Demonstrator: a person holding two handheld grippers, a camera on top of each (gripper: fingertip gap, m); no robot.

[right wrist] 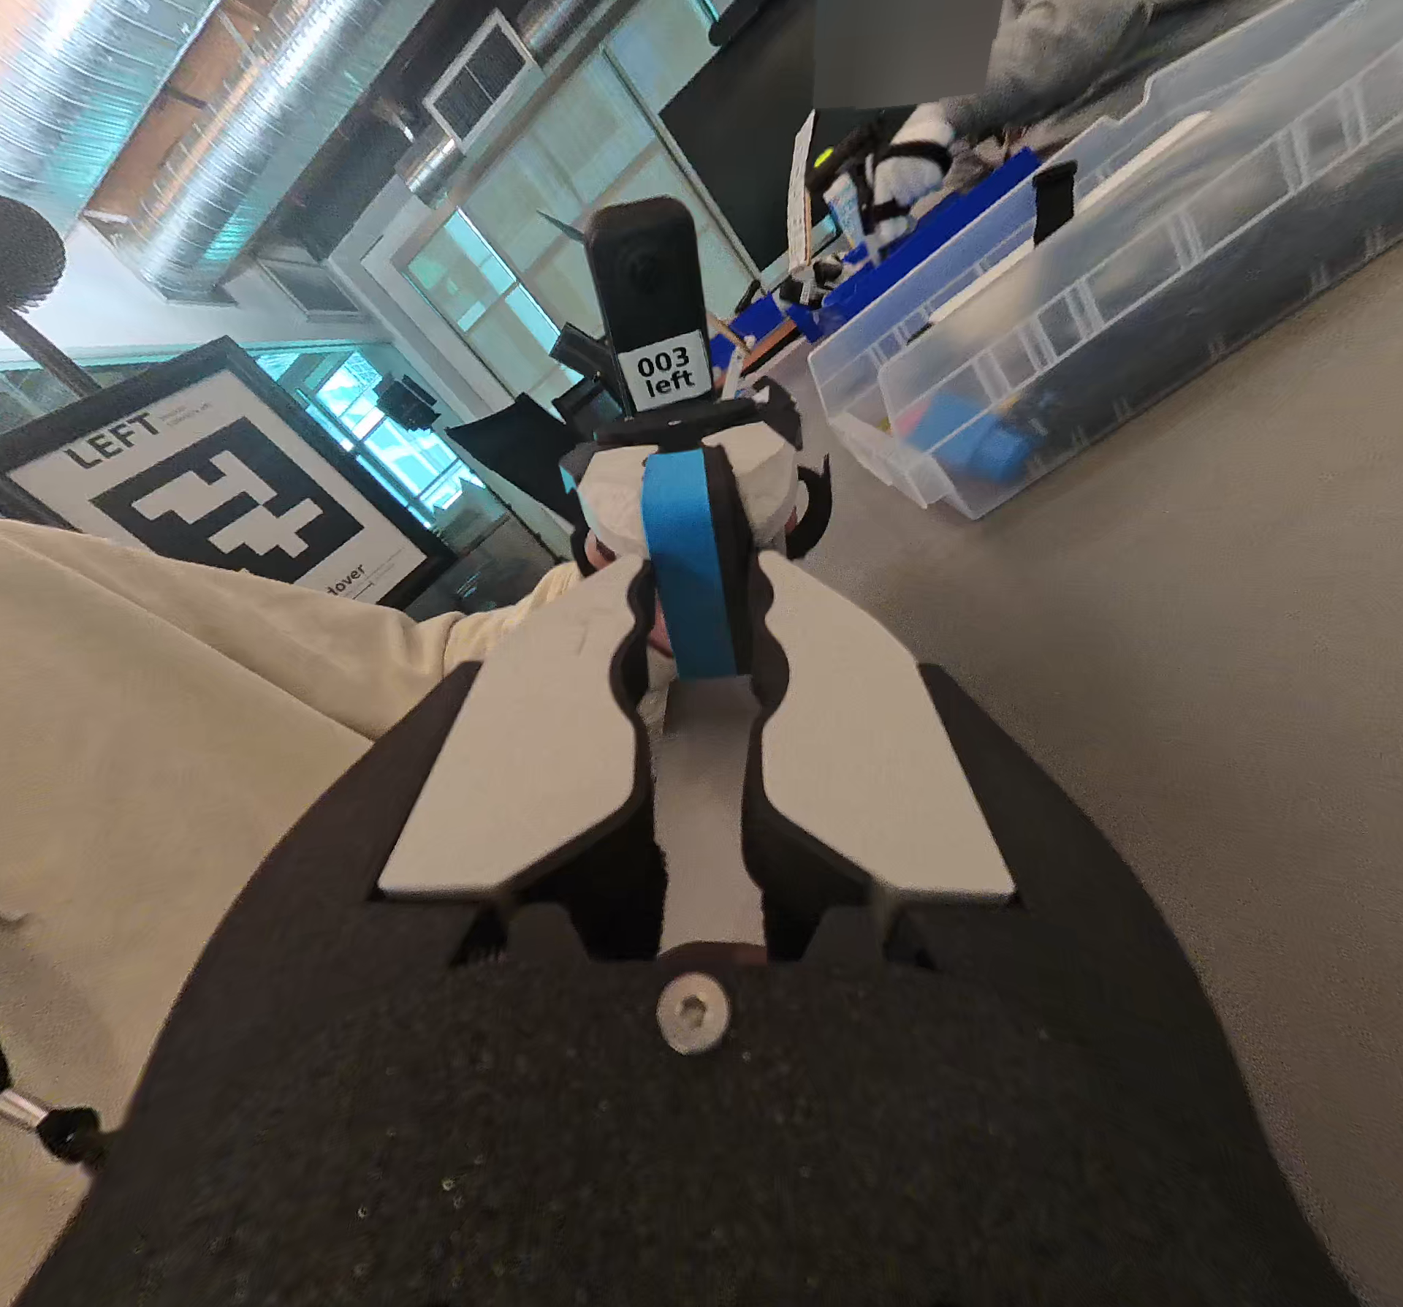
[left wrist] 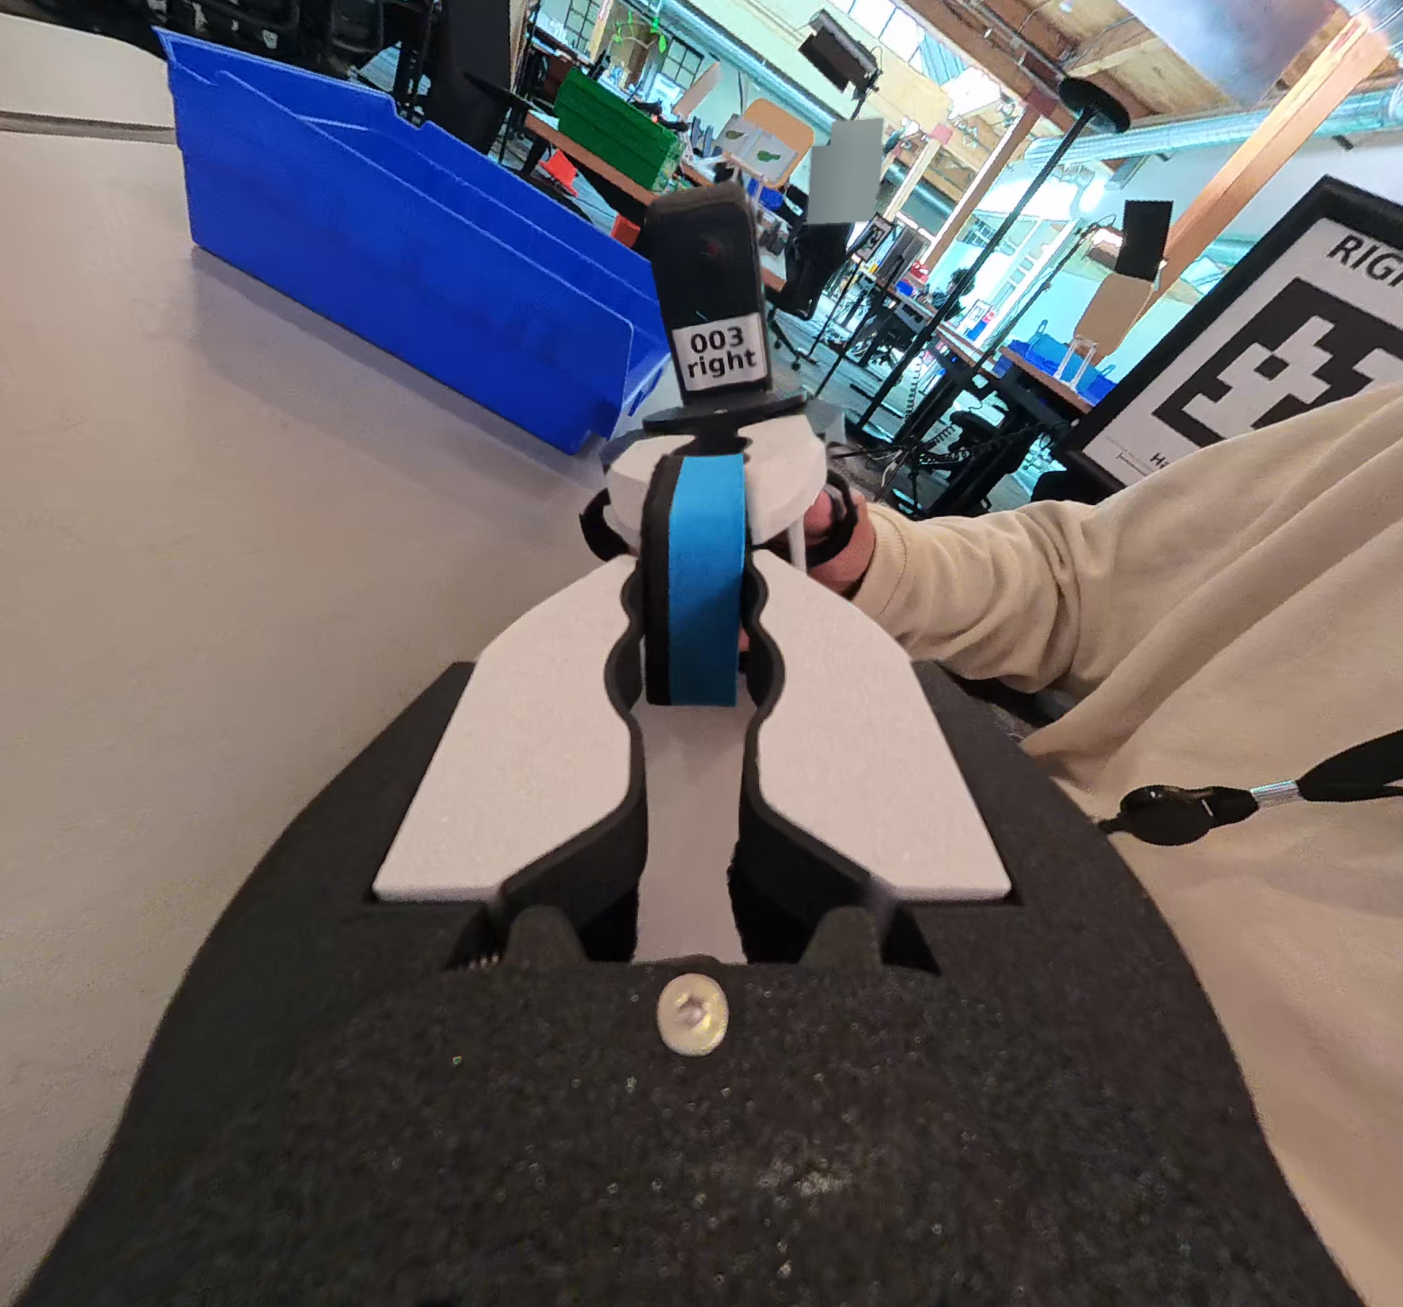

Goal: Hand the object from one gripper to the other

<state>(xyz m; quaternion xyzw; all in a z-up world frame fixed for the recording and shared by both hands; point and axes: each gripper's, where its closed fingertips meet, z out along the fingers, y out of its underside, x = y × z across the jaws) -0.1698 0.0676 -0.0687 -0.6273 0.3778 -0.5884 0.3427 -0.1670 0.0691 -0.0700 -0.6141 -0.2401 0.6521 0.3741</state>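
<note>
A blue and black object (left wrist: 704,587) is seen edge-on, held upright above the table between two grippers that face each other. My left gripper (left wrist: 695,591) is shut on its near end, with the white fingers (left wrist: 547,724) on both sides. My right gripper (left wrist: 712,477) grips the far end, under its black camera (left wrist: 706,283). In the right wrist view the same object (right wrist: 687,572) sits between my right gripper's (right wrist: 697,579) fingers (right wrist: 850,739), which are closed on it, and the left gripper (right wrist: 683,488) holds the other end.
A blue bin (left wrist: 395,245) stands on the beige table (left wrist: 228,587) at the left. A framed marker board (left wrist: 1291,351) and a cream sleeve (left wrist: 1139,587) are at the right. Clear plastic organiser boxes (right wrist: 1139,329) lie on the table (right wrist: 1139,701); another person (right wrist: 1101,17) sits behind them. Only a small space, under 4 cm, lies between the two pairs of fingers.
</note>
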